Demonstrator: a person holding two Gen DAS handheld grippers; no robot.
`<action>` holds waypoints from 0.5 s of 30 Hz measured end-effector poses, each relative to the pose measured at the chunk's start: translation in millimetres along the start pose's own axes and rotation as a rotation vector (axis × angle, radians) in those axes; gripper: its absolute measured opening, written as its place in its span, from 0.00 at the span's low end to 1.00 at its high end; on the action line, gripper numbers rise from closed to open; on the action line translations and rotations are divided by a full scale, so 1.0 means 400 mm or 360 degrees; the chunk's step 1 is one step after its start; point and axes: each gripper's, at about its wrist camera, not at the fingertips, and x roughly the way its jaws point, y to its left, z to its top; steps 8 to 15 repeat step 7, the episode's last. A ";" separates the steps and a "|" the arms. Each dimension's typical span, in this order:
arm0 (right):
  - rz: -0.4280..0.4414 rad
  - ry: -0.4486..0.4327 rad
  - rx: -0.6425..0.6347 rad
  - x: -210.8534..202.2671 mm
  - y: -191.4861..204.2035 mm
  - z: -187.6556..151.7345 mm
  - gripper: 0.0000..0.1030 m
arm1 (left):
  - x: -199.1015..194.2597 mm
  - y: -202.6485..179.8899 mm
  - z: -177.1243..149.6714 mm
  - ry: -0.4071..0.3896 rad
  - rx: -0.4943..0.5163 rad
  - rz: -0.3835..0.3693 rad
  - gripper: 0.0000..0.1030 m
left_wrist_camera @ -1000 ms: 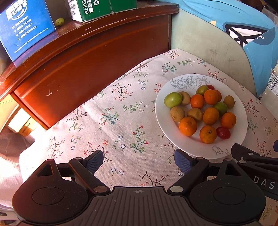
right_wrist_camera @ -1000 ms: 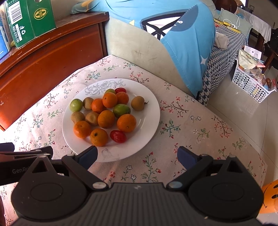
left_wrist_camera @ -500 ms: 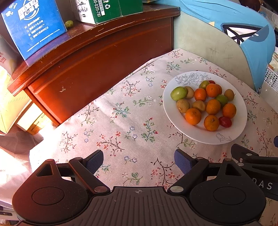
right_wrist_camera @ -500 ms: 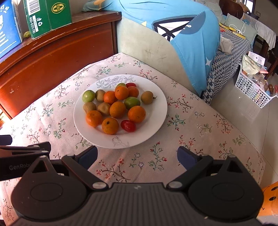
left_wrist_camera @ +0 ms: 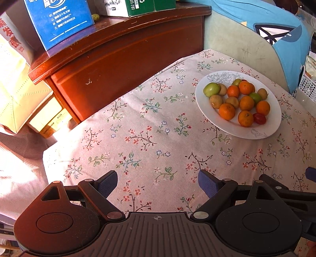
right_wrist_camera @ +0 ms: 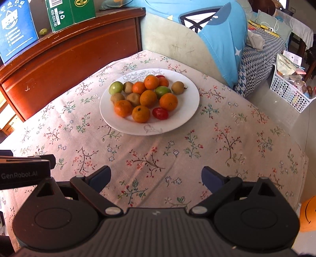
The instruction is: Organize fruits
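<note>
A white plate (right_wrist_camera: 183,116) on the floral tablecloth holds several fruits: oranges (right_wrist_camera: 148,98), green fruits (right_wrist_camera: 116,88), brown kiwis (right_wrist_camera: 177,87) and a red tomato (right_wrist_camera: 160,113). The plate also shows in the left wrist view (left_wrist_camera: 274,122), far right. My left gripper (left_wrist_camera: 158,182) is open and empty, above bare cloth to the left of the plate. My right gripper (right_wrist_camera: 156,177) is open and empty, well short of the plate's near rim.
A dark wooden cabinet (left_wrist_camera: 118,57) stands behind the table with a blue box (left_wrist_camera: 59,19) and a green box (right_wrist_camera: 69,13) on it. A sofa with a blue cloth (right_wrist_camera: 217,29) is at the back right. A white basket (right_wrist_camera: 290,91) sits on the floor.
Both grippers have pulled back and up from the plate, which now looks smaller and farther off. Both stay open and empty.
</note>
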 end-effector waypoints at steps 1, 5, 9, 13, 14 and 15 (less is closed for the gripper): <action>0.0011 -0.0004 0.0021 0.001 0.000 -0.014 0.95 | -0.003 0.006 -0.006 -0.0005 -0.0009 -0.0003 0.88; 0.0022 -0.0037 0.0067 0.007 0.009 -0.069 0.95 | -0.013 0.022 -0.024 -0.0008 -0.0044 -0.0027 0.88; 0.0023 -0.0042 0.0071 0.019 0.018 -0.092 0.95 | -0.016 0.030 -0.031 -0.0006 -0.0058 -0.0044 0.88; 0.0023 -0.0042 0.0071 0.019 0.018 -0.092 0.95 | -0.016 0.030 -0.031 -0.0006 -0.0058 -0.0044 0.88; 0.0023 -0.0042 0.0071 0.019 0.018 -0.092 0.95 | -0.016 0.030 -0.031 -0.0006 -0.0058 -0.0044 0.88; 0.0023 -0.0042 0.0071 0.019 0.018 -0.092 0.95 | -0.016 0.030 -0.031 -0.0006 -0.0058 -0.0044 0.88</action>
